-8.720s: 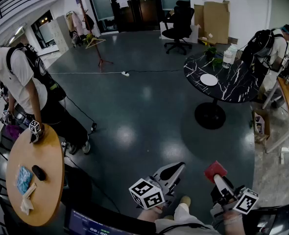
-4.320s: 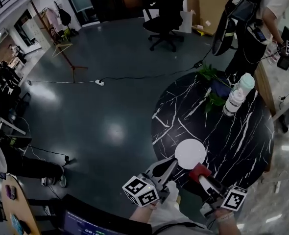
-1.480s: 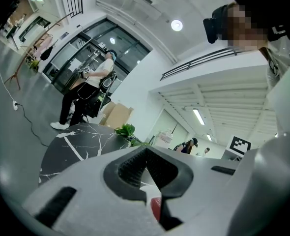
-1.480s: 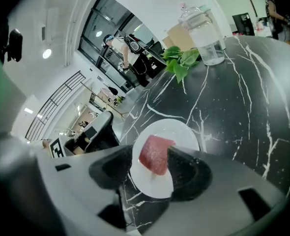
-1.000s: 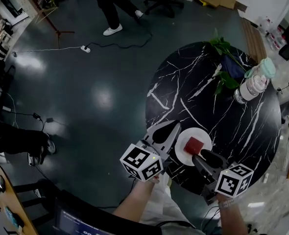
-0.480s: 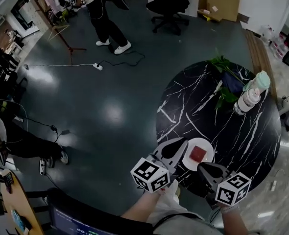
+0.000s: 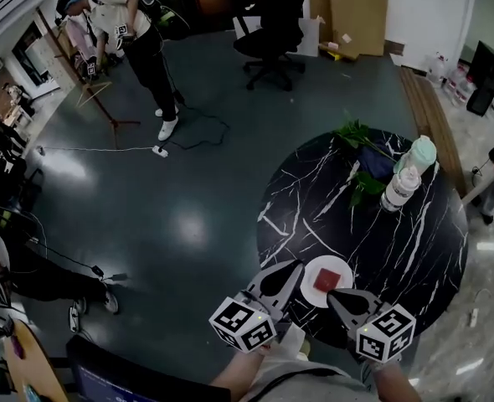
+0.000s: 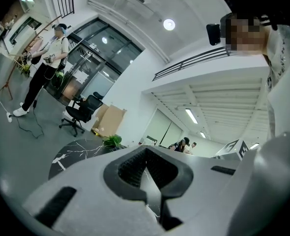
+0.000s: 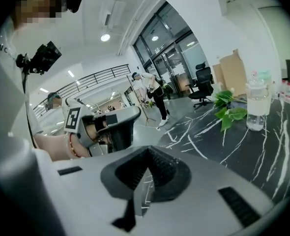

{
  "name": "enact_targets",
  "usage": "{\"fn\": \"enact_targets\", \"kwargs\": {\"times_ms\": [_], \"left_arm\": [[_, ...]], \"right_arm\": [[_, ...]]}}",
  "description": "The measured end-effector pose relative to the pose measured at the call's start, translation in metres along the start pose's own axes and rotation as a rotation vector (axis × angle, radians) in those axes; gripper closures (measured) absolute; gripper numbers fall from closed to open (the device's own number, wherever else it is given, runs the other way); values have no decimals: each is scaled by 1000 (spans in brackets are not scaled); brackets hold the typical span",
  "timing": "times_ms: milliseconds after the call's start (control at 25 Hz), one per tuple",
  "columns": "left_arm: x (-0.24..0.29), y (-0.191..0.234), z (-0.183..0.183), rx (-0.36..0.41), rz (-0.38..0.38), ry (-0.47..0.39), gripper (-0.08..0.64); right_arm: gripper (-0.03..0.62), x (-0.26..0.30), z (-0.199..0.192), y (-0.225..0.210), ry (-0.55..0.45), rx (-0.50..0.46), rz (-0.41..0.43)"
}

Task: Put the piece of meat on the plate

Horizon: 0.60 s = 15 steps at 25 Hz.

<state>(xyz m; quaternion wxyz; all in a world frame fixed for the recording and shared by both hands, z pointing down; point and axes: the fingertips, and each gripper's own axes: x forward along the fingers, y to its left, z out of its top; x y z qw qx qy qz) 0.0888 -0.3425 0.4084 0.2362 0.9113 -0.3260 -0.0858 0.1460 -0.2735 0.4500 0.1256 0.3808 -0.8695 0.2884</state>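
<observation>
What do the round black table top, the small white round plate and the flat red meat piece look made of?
Round black table top: polished marble or marble-look laminate, judging by white veins and sheen. Small white round plate: smooth plain white, ceramic or plastic, can't tell. Flat red meat piece: uniform red slab, possibly a toy.

A round black table (image 7: 414,249) veined with white bears a leafy green plant (image 7: 360,132) at its far edge and two clear plastic bottles (image 7: 398,193) just beside the plant, towards the table's right side. Beyond the table, a black office chair (image 7: 274,15) stands on the dark glossy floor (image 7: 188,224), with brown cardboard sheets (image 7: 360,11) upright near it. Far to the left of the table, a person in a white shirt (image 7: 134,36) stands by a wooden stand (image 7: 96,99), and a white cable with a power strip (image 7: 159,150) lies between them and the table.
</observation>
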Motion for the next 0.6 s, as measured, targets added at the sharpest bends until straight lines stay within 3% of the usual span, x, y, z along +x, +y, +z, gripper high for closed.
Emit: {"fn": "enact_targets", "kwargs": {"times_ms": [600], "left_arm": [[-11,7,11,1,34,-19,551]], "right_arm": [[583,-9,12,6,-52,10,22]]}}
